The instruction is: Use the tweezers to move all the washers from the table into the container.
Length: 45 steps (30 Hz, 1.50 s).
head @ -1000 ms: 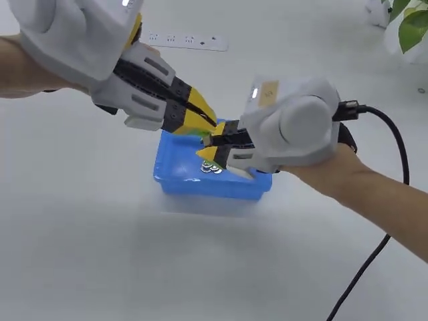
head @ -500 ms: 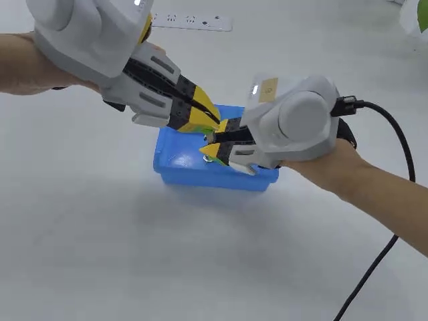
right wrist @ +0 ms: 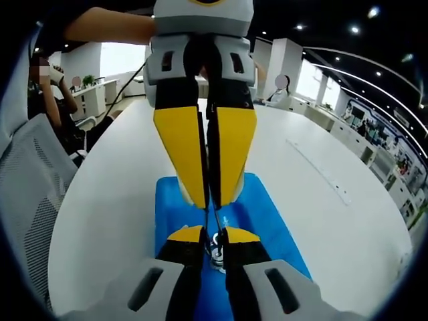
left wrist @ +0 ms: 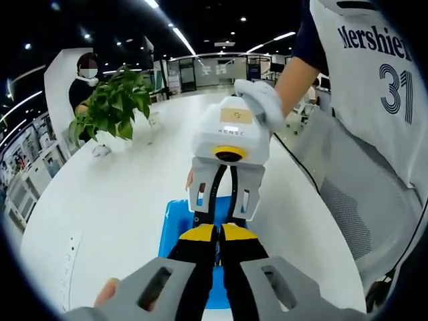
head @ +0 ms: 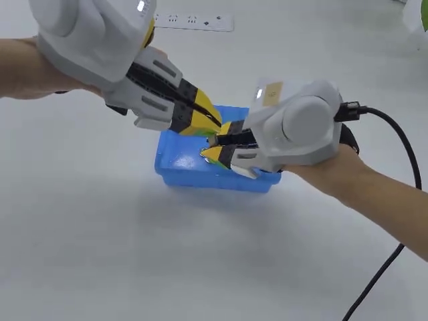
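Note:
A blue container [head: 180, 164] stands on the white table, and both grippers meet tip to tip above it. My left gripper [head: 212, 124] comes in from the upper left, its yellow jaws shut on thin tweezers [right wrist: 215, 224] that point down into the container [right wrist: 267, 214]. My right gripper [head: 210, 148] reaches in from the right. Its jaws [right wrist: 215, 234] are closed around the tweezers' lower end. Several metal washers [right wrist: 216, 254] lie in the container just below the tweezer tips. In the left gripper view, the left gripper [left wrist: 219, 233] faces the right gripper's white body over the container [left wrist: 175, 221].
A white power strip [head: 194, 21] lies at the table's far edge. The right gripper's black cable [head: 394, 140] trails off to the lower right. A potted plant [left wrist: 110, 107] stands at one end of the table, and a mesh chair [right wrist: 27, 200] beside it.
The head camera has shifted a little. Both grippers stay tip to tip over the container. The washers seen in the container earlier are now covered by the right gripper's jaws.

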Tool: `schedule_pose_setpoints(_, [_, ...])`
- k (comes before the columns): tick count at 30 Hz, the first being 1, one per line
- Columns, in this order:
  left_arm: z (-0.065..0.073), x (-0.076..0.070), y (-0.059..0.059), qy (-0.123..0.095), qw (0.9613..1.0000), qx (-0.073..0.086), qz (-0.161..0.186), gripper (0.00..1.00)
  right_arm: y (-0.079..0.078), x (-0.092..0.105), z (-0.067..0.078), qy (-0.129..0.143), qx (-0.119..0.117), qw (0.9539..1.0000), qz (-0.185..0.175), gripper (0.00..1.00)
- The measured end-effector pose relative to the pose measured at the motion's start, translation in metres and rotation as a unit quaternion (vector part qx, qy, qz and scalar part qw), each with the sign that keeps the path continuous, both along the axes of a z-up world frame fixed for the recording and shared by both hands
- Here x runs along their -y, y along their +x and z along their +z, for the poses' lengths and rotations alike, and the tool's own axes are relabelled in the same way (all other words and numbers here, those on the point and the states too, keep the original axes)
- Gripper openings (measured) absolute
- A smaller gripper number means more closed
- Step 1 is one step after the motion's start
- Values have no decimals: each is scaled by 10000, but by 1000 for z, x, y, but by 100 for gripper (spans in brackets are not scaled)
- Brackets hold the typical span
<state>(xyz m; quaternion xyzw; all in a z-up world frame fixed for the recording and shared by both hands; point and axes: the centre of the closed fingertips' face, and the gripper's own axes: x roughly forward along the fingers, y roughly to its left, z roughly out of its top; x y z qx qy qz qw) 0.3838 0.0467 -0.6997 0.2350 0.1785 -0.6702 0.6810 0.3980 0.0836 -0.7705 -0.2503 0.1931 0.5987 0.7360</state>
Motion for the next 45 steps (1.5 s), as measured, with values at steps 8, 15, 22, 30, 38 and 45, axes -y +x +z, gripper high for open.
schedule_pose_setpoints(8, [20,0,-6,-101,9997,208,37,5,-4,3,21,185,99,9997,-86,11])
schedule_pose_setpoints(15, [42,-1,-15,-155,9992,382,9,5,-11,10,46,315,296,9989,-182,11])
schedule_pose_setpoints(22, [59,-1,-31,-220,9986,482,39,5,-24,17,65,344,407,9985,-139,9])
schedule_pose_setpoints(30, [67,-1,-59,-281,9980,565,48,5,-54,23,76,112,531,9985,70,8])
schedule_pose_setpoints(38, [67,-4,-82,-441,9972,565,237,5,-78,26,81,-63,541,9983,198,8])
schedule_pose_setpoints(45, [55,-12,-96,-544,9968,402,428,5,-97,27,77,-205,493,9981,306,8])
